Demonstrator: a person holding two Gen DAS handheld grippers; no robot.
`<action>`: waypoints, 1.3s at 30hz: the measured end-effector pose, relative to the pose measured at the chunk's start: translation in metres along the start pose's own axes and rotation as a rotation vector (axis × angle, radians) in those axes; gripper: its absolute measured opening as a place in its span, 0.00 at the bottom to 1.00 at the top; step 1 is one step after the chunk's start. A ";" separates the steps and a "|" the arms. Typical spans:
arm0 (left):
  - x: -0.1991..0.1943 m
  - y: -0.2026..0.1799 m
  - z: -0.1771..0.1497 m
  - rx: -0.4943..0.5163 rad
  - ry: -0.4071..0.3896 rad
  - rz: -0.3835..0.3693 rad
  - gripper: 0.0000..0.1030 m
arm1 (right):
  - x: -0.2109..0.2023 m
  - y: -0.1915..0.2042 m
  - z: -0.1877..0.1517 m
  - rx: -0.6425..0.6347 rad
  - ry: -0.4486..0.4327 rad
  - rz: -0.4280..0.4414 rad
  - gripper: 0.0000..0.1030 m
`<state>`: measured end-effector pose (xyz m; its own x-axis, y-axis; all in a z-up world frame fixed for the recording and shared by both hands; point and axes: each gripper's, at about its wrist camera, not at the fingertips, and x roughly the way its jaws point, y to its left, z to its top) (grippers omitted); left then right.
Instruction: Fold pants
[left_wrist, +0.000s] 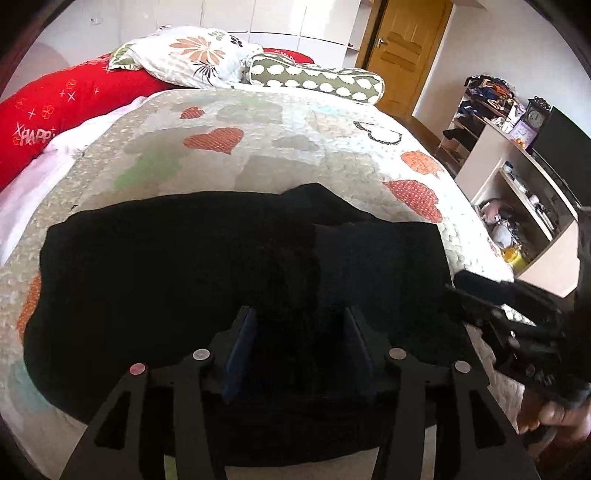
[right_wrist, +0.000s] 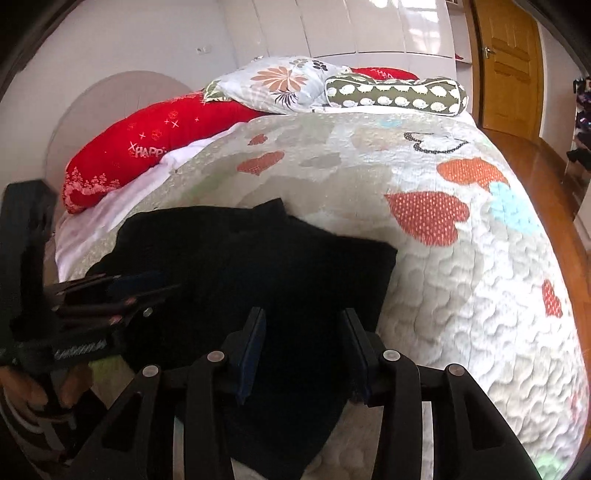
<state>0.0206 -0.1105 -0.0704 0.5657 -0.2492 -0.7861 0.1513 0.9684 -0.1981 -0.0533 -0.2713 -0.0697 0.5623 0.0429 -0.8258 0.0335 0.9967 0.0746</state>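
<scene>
Left wrist view: left gripper (left_wrist: 301, 325) hanging over the near part of the black fabric pants (left_wrist: 184, 266), jaws standing partly apart, dark cloth showing between the blue pads; pads pressing on it or not, cannot tell. Black-on-black, contrast poor. Pants lying flattened across the near end of the quilted bedspread with orange hearts (left_wrist: 280, 133), one folded layer showing a straight edge at the right half. Right gripper (left_wrist: 480, 291) entering from the right edge beside the pants' right border, a hand (left_wrist: 550, 417) gripping its handle.

Right wrist view: right gripper (right_wrist: 304, 325) pointing down at the pants (right_wrist: 288, 258), jaws likewise partly apart, black cloth between and below the pads; grip or mere overlap, cannot tell. Left gripper (right_wrist: 140, 284) reaching in from the left over the pants' left side.

Farther back, both views: long red cushion with white lettering (right_wrist: 155, 136) lying along the left side, white pillow with floral print (left_wrist: 199, 55) and olive bolster with white scalloped dots (left_wrist: 317, 79) sitting at the head of the bed. Beyond: brown wooden door (left_wrist: 406, 48), beige open shelving unit (left_wrist: 517, 206) at right, holding small clutter.
</scene>
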 end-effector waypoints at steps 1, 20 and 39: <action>-0.003 0.002 -0.002 -0.001 -0.003 0.006 0.48 | 0.003 0.001 0.003 -0.003 0.001 0.001 0.42; -0.023 0.019 -0.012 -0.042 -0.060 0.126 0.62 | 0.021 0.029 0.005 -0.066 0.041 -0.015 0.61; -0.048 0.024 -0.032 -0.047 -0.127 0.217 0.70 | -0.004 0.039 0.005 -0.027 0.007 0.057 0.76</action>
<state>-0.0292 -0.0749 -0.0562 0.6789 -0.0316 -0.7335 -0.0206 0.9979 -0.0621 -0.0496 -0.2333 -0.0606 0.5567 0.0998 -0.8247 -0.0210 0.9941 0.1062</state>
